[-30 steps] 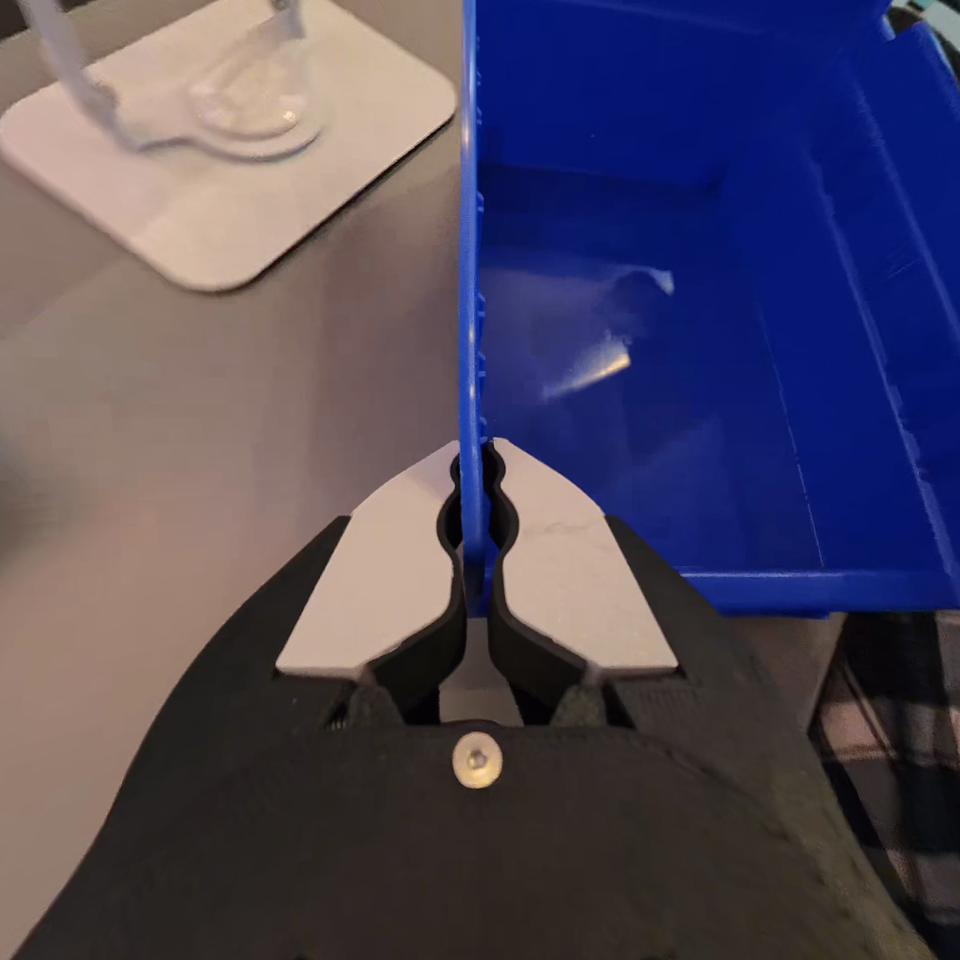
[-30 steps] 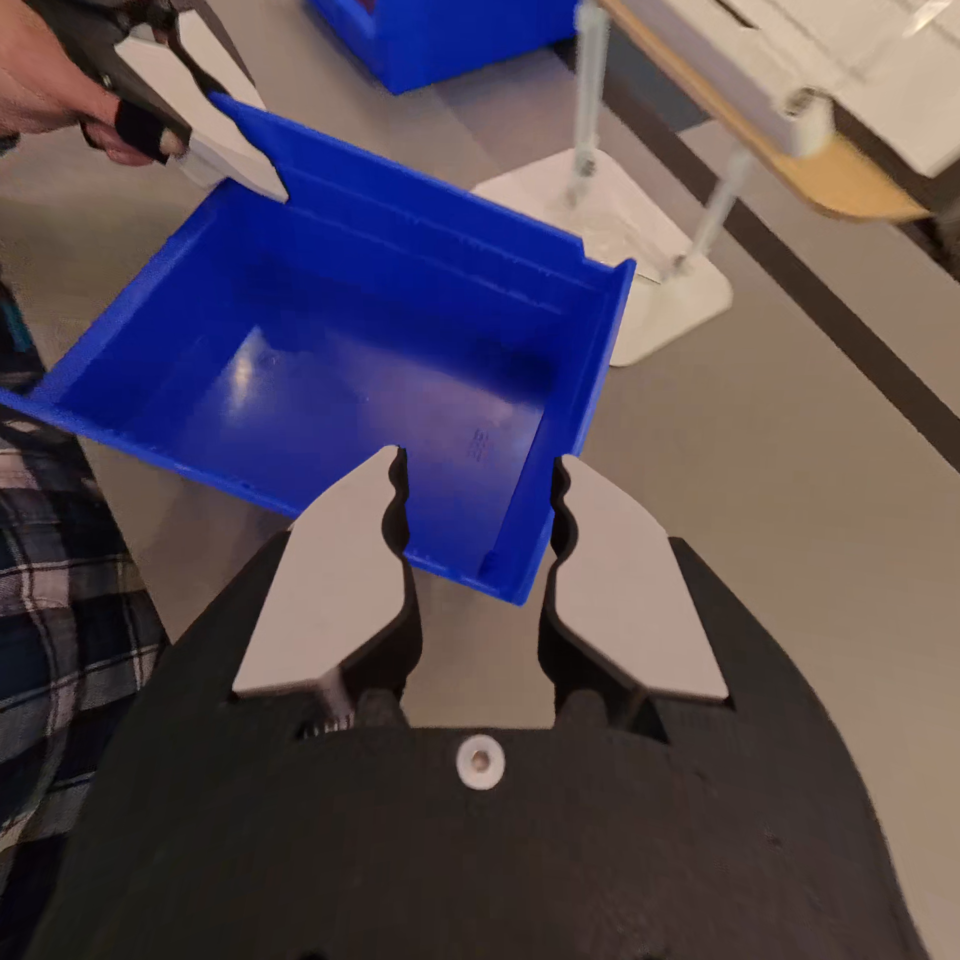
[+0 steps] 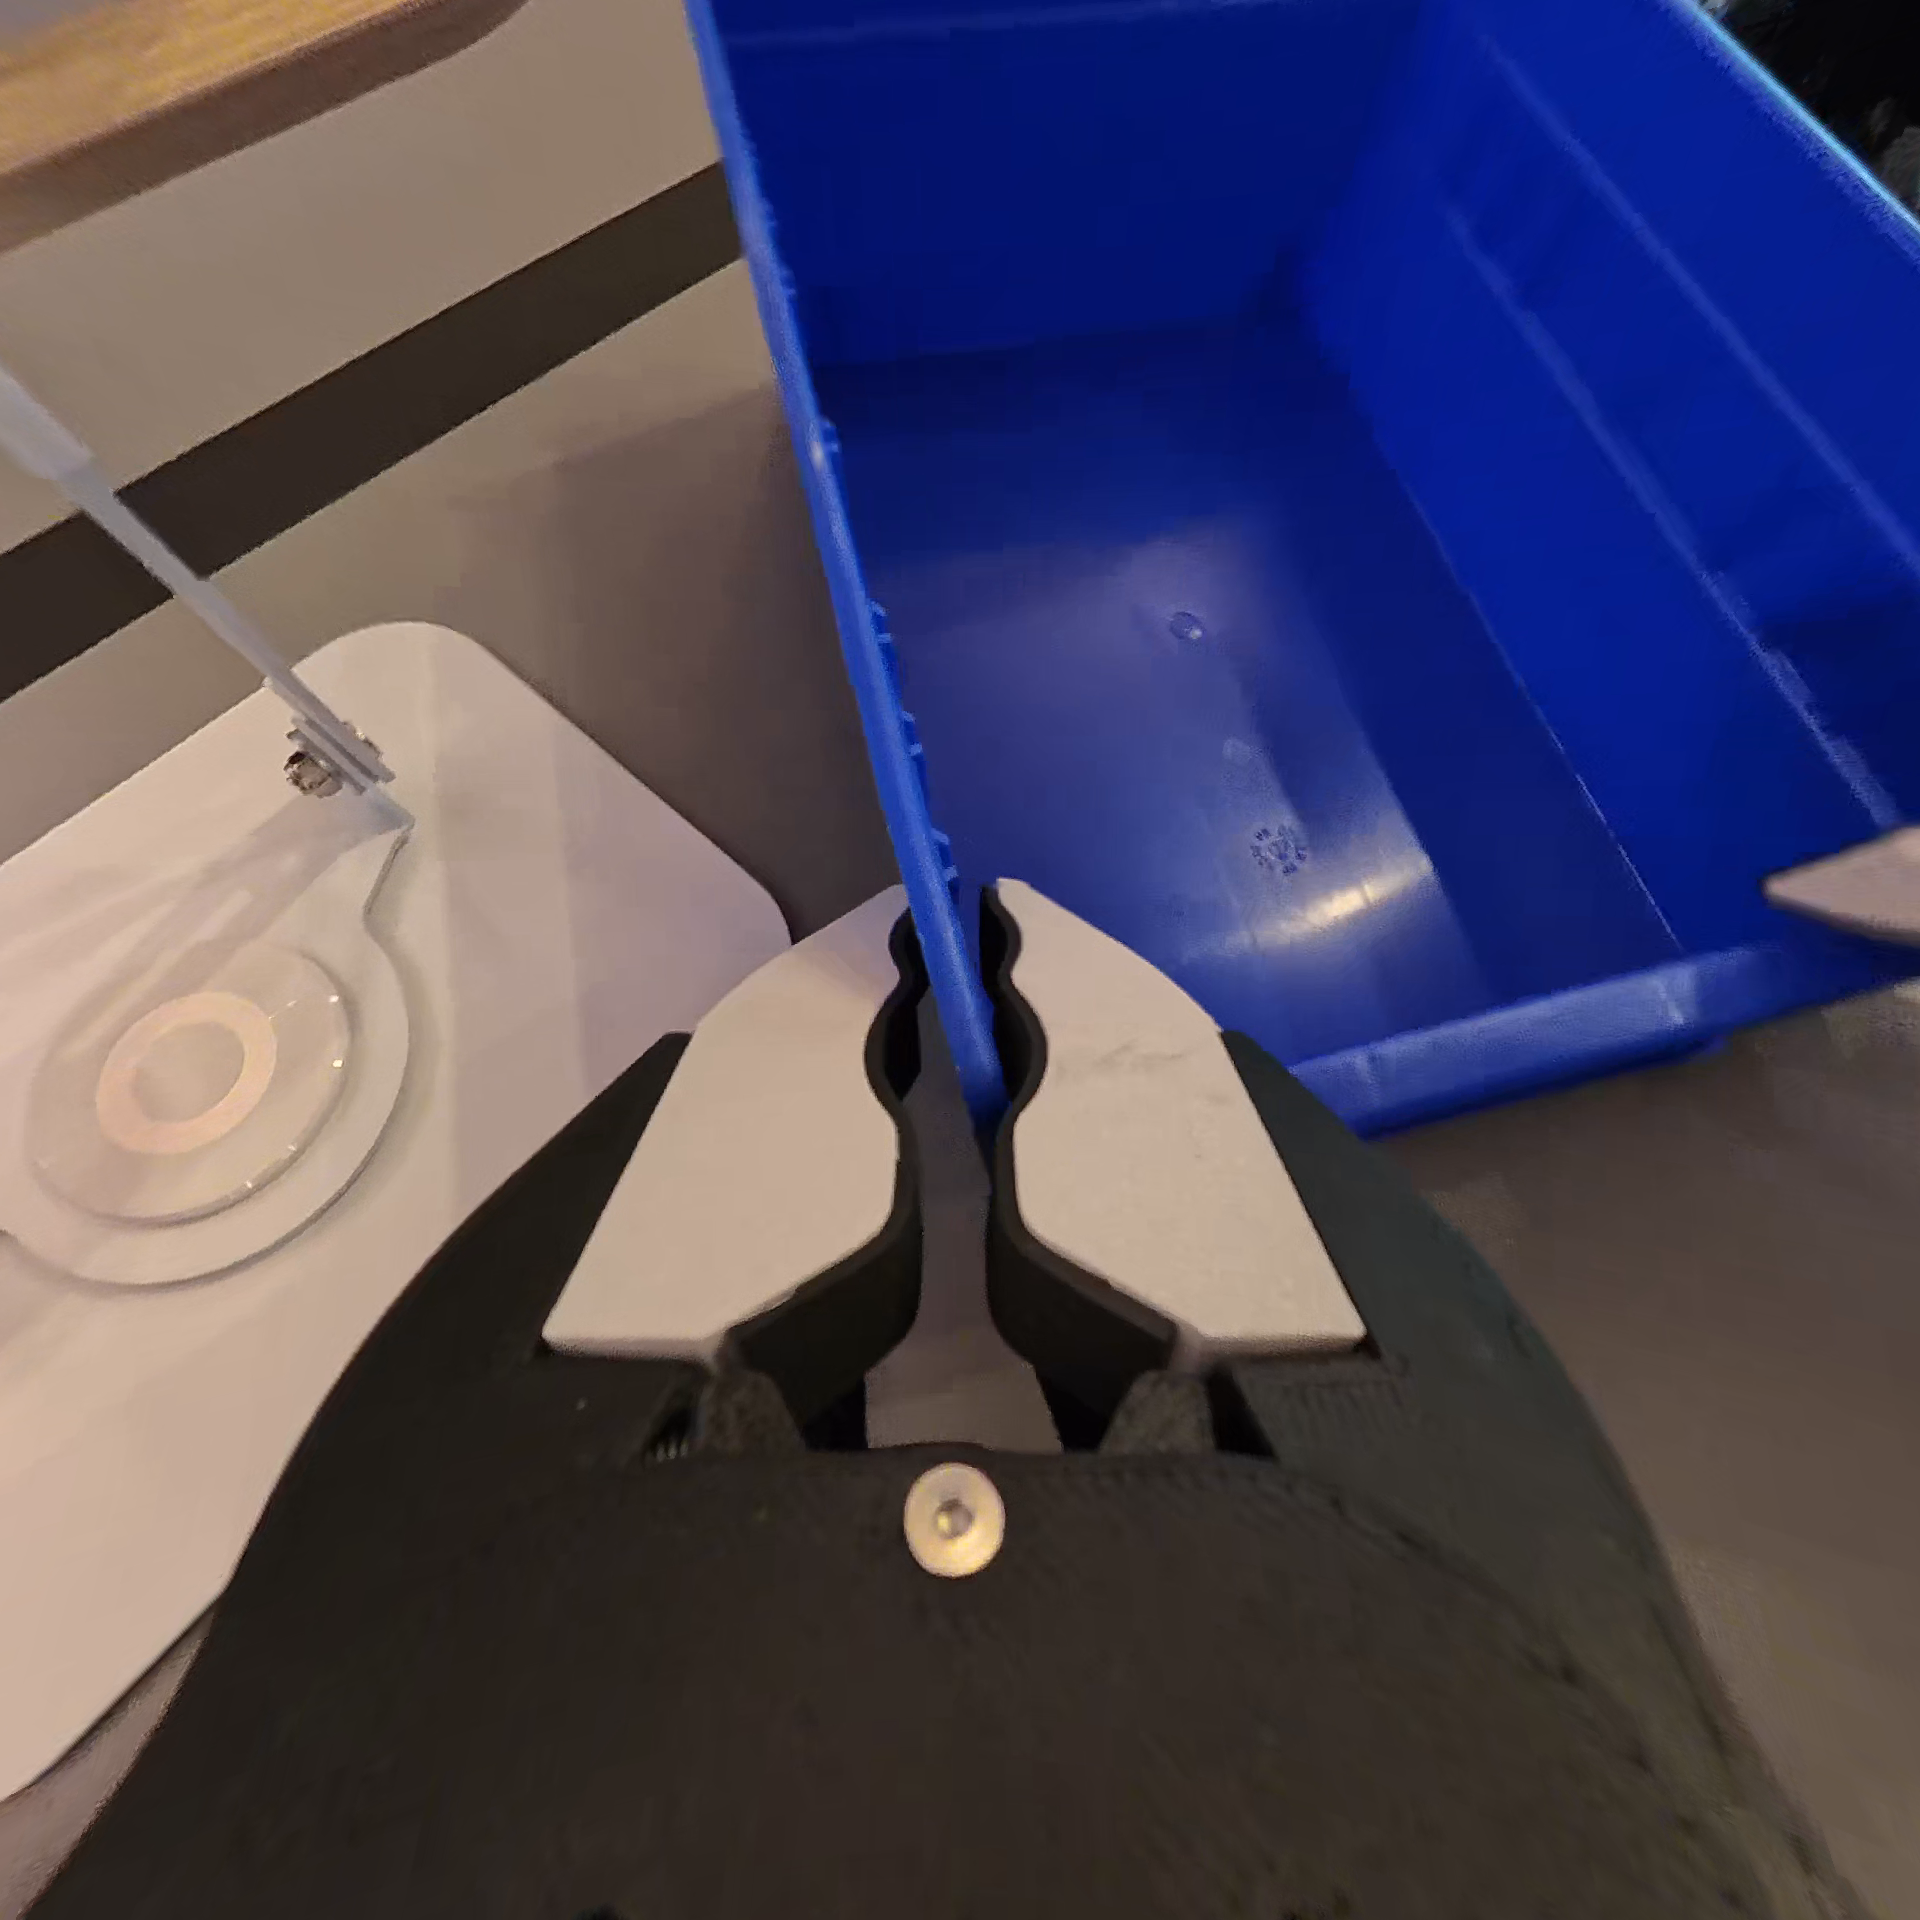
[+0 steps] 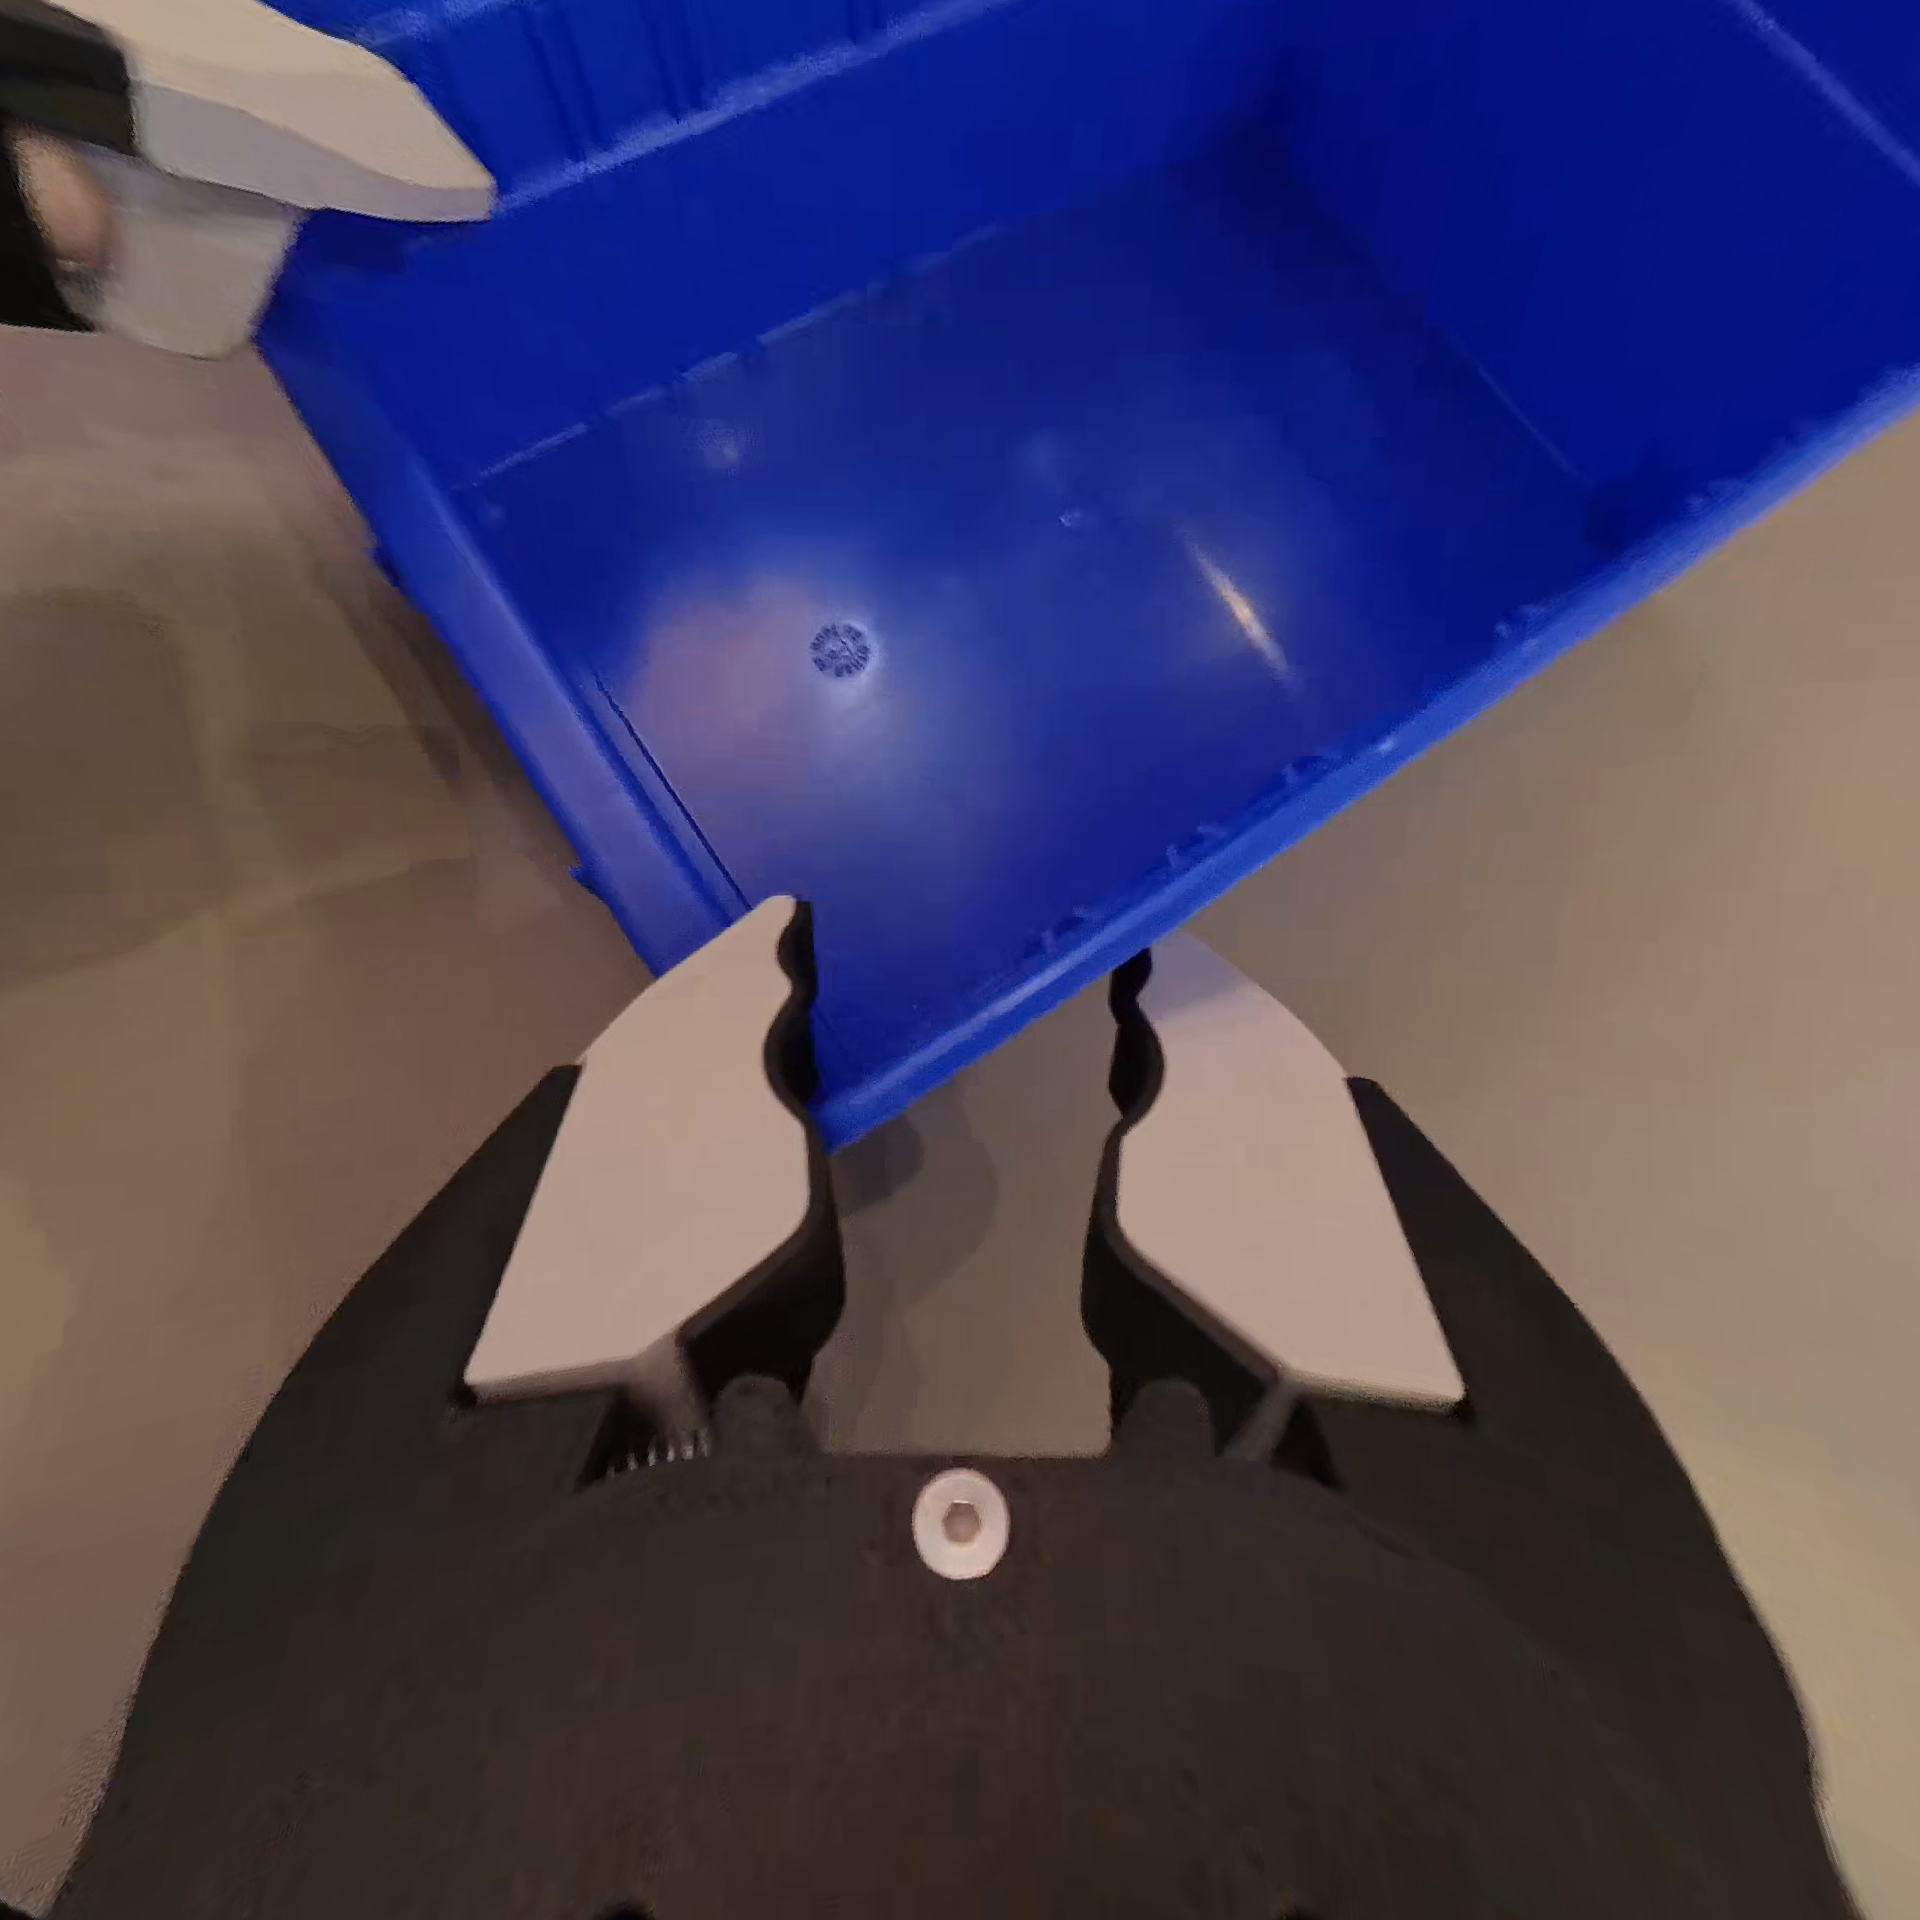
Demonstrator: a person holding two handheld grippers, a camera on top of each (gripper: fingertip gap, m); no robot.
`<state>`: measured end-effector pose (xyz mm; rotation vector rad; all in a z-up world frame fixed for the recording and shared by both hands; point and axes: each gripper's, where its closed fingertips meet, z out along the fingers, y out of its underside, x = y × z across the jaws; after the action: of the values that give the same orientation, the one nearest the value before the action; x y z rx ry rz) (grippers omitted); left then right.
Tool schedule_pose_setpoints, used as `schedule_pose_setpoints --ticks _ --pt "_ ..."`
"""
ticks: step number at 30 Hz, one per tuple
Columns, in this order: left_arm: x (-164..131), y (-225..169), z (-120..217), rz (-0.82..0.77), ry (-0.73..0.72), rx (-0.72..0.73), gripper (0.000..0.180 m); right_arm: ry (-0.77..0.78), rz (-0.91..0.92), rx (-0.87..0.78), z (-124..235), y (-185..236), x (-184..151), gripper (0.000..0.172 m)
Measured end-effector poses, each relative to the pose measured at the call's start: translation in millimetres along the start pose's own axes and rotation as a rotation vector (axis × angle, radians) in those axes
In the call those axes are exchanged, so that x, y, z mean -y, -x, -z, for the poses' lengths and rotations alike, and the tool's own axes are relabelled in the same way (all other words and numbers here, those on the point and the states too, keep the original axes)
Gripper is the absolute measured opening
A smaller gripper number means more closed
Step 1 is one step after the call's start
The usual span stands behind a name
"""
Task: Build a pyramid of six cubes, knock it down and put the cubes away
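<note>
An empty blue bin point(image 3: 831, 416) sits on the grey table; no cubes show in either view. My left gripper point(image 3: 951, 914) is shut on the bin's thin left wall near its front corner. It also shows in the right wrist view point(image 4: 312, 156), at the bin's far wall. My right gripper point(image 4: 966, 935) is open, with the bin's near corner point(image 4: 862, 1101) standing between its fingers without being squeezed. One of its fingertips point(image 3: 1849, 883) shows at the right edge of the left wrist view.
A white stand base point(image 3: 468, 1039) with a clear disc point(image 3: 187, 1081) and a slanted rod lies left of the bin. A dark strip point(image 3: 416, 395) and a wooden edge point(image 3: 156, 104) run behind it. Grey table surface point(image 4: 1558, 935) lies right of the bin. The left gripper's tips are roughly 20 centimetres from the right gripper's.
The bin has swung round and come closer to the right gripper, so its corner now stands between the open right fingers. The left gripper has kept its hold on the wall.
</note>
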<state>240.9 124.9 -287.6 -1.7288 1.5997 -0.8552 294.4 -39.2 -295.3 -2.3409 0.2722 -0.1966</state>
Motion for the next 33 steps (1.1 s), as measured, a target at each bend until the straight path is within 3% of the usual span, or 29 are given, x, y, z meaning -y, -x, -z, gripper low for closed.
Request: schedule_pose_setpoints --ticks 1,5,12,18,30,31,33 --pt "1 -3 -2 -0.008 -0.002 0.001 0.011 0.026 0.002 -0.012 -3 -11 0 0.047" --pt "7 -23 -15 -0.042 -0.004 -0.037 0.024 0.143 0.0 -0.024 -14 -57 0 0.026" --pt "35 -60 -52 0.033 -0.043 -0.129 0.043 0.242 0.023 0.001 -32 -142 6 0.014" --pt "62 -86 -89 0.067 -0.083 -0.143 0.048 0.234 -0.017 0.018 -48 -205 16 0.009" --pt "92 -60 -128 0.098 -0.084 -0.13 0.046 0.207 -0.06 -0.002 -74 -239 39 0.009" --pt "90 -60 -128 0.103 -0.081 -0.138 0.046 0.195 -0.062 0.002 -74 -238 39 0.011" --pt "84 -58 -125 0.168 -0.066 -0.154 0.082 0.159 -0.103 -0.039 -68 -246 42 0.057"
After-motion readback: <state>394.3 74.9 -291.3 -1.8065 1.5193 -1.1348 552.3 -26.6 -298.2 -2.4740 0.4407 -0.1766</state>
